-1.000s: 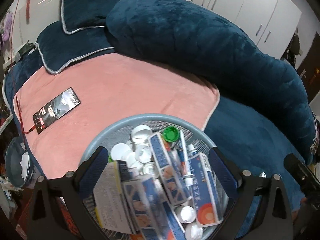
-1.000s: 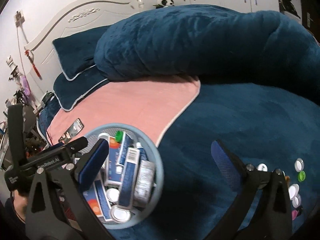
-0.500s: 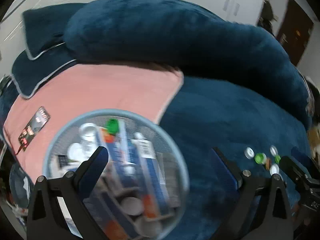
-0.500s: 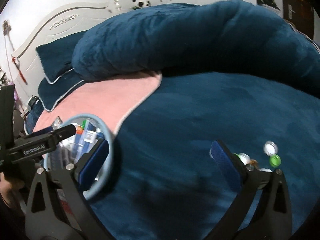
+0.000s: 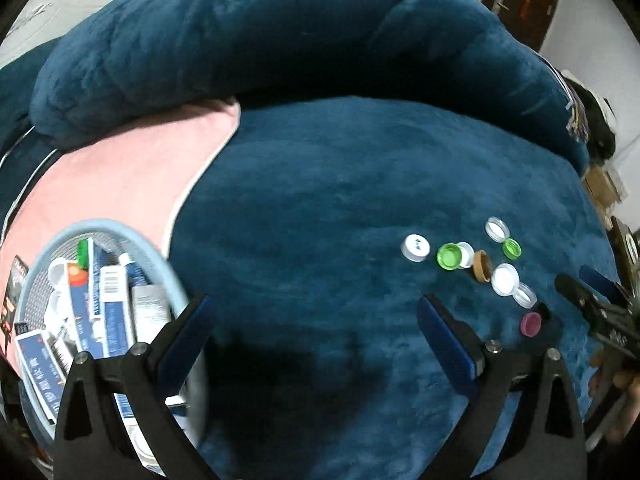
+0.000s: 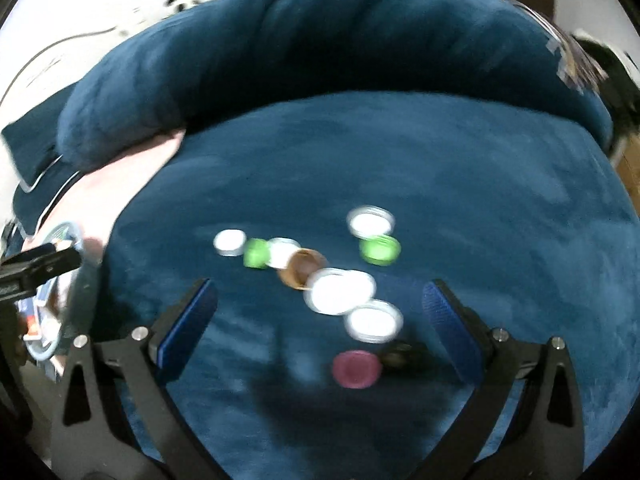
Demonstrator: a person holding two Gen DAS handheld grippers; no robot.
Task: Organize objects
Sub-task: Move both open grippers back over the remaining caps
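Several loose bottle caps lie in a cluster on the dark blue blanket (image 5: 320, 208): a white cap (image 5: 415, 247), a green cap (image 5: 449, 256), a brown cap (image 5: 482, 266) and a pink cap (image 5: 531, 324). In the right wrist view the same cluster is blurred, with the pink cap (image 6: 356, 368) nearest. My right gripper (image 6: 316, 312) hovers open just over the caps, nothing between its fingers. My left gripper (image 5: 312, 328) is open over bare blanket, between the caps and a light blue mesh basket (image 5: 120, 236) packed with medicine boxes, tubes and caps.
A pink towel (image 5: 120, 176) lies left of the blanket, and a long dark blue body pillow (image 5: 260, 32) curves along the back. The bed's right edge drops to boxes on the floor (image 5: 604, 184). My right gripper's tip (image 5: 592, 300) shows in the left wrist view.
Both grippers have swung right, from above the basket to the blue blanket. The basket has slid to the left edge of both views, and the cap cluster now sits under the right gripper.
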